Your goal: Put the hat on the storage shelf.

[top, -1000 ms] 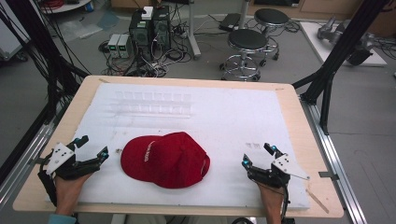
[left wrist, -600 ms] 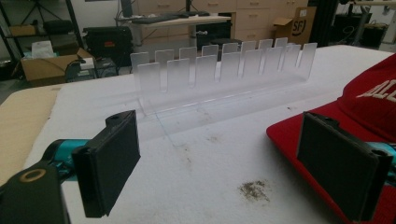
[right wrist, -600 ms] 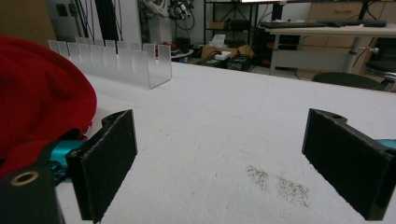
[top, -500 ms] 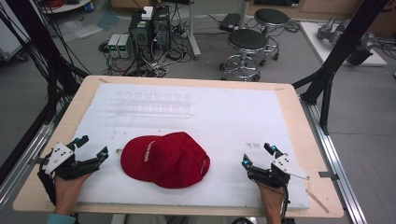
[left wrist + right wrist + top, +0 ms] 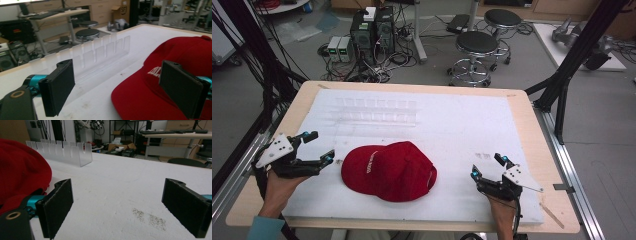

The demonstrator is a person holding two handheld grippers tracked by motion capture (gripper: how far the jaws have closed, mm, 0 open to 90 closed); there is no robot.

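No movement; fingers spread beside cap.

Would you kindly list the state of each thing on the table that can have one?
Red cap: lying crown up on the white mat, untouched.
Clear slotted rack: upright, slots empty.
Left claw: open, beside the cap's brim.
Right claw: open, holding nothing.

cap | red baseball cap, white lettering on its front panel, button on top of crown | state: crown up, rounded, not held or touched | pose: brim points toward 8 o'clock, back toward 4 o'clock | place: near half of worktop, a little toward 9 o'clock of centre, on white sheet
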